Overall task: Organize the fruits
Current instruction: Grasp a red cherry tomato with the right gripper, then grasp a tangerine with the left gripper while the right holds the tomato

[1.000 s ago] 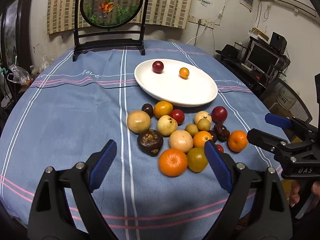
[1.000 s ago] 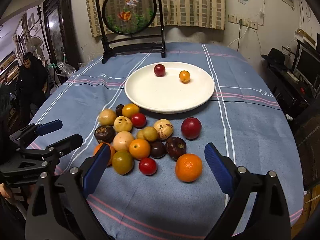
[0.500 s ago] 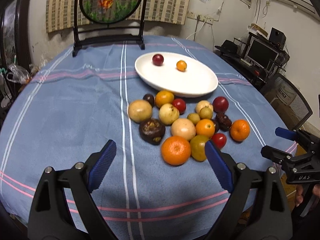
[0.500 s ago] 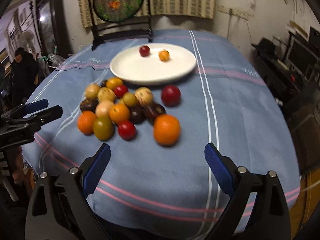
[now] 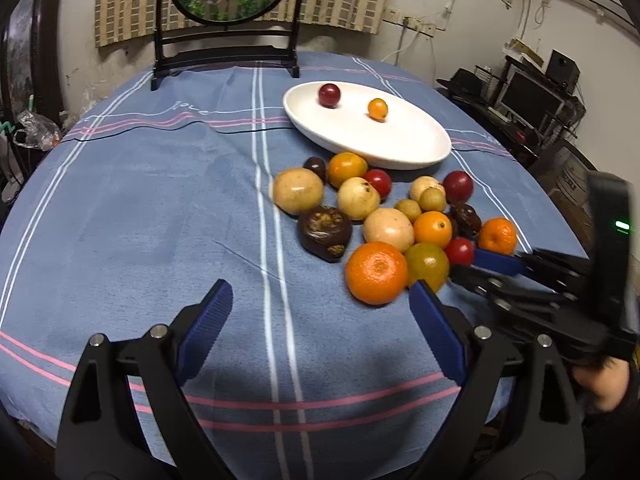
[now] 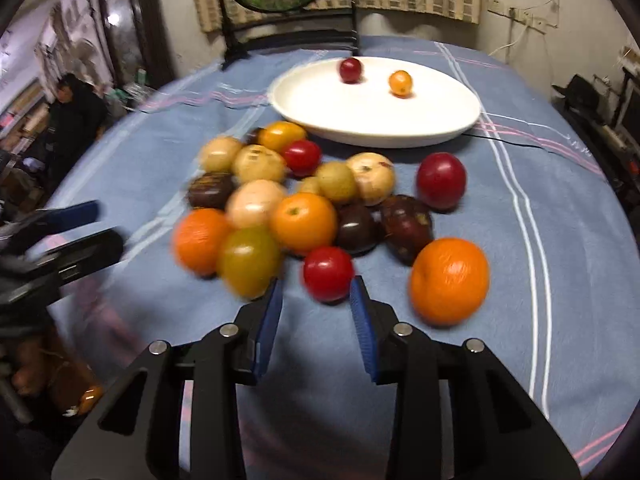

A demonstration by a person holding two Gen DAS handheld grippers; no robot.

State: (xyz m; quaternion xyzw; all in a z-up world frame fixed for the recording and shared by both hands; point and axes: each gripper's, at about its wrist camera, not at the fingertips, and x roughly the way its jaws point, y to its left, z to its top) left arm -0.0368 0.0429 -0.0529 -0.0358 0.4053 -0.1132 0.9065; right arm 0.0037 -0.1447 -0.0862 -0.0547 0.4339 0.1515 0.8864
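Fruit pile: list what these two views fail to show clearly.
- Right wrist view: motion blur smears the green-yellow fruit and orange, hiding surface detail.
- Left wrist view: the right tool covers the cloth beside the red tomato; contact unclear.
- Both views: fruit undersides and the plate far rim are hidden.

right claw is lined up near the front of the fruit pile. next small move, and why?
Probably ease the right claw forward a little so its fingers bracket the small red fruit, then close. That fruit sits at the pile's near edge, just beyond the fingertips and roughly between them, and the jaws are narrowed but still gapped. The white plate holds only two fruits, so there is room for it.
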